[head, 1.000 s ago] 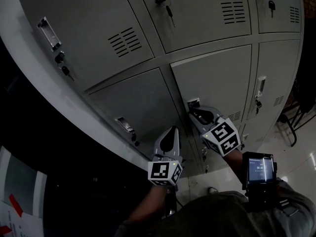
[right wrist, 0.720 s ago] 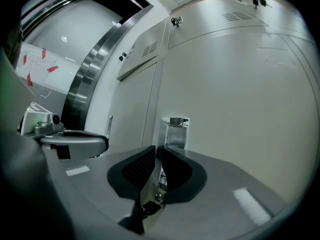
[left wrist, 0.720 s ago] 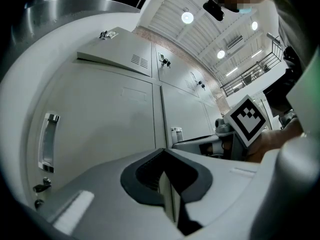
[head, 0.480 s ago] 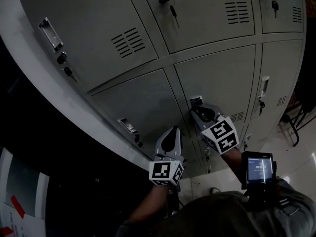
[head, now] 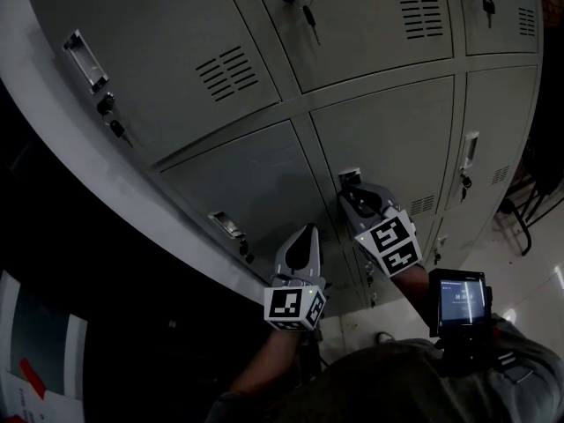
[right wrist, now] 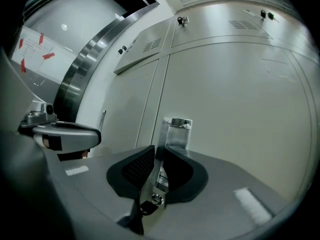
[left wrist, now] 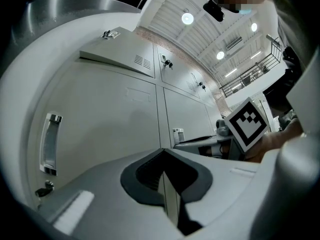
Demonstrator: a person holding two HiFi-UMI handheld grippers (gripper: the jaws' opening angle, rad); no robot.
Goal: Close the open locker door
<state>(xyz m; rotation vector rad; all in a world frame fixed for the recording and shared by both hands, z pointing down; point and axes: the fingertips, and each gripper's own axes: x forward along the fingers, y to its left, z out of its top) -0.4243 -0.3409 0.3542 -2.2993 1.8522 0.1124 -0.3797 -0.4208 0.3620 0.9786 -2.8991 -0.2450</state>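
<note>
1. At the centre right of the head view, the locker door (head: pixel 397 144) is seen in the lower row of a grey locker bank (head: pixel 176 51), lying level with the doors around it, and no gap is made out along its edges
2. The right gripper (head: pixel 352 197) is held at the door's handle (head: pixel 349 181), which is set at the door's left edge, just below the middle of the frame
3. In the right gripper view its jaws are seen narrowly apart, having just been opening; the metal handle reaches in between them and a lock (right wrist: pixel 156 199) shows low in the gap, while no firm press of the pads on the handle is seen
4. The left gripper (head: pixel 305 233) is held lower left of the right one, pointed at the neighbouring door (head: pixel 247 183); its jaws are closed together with nothing between them
5. Keys (head: pixel 304 14) are hung from locks of the upper doors, along the top of the frame
</note>
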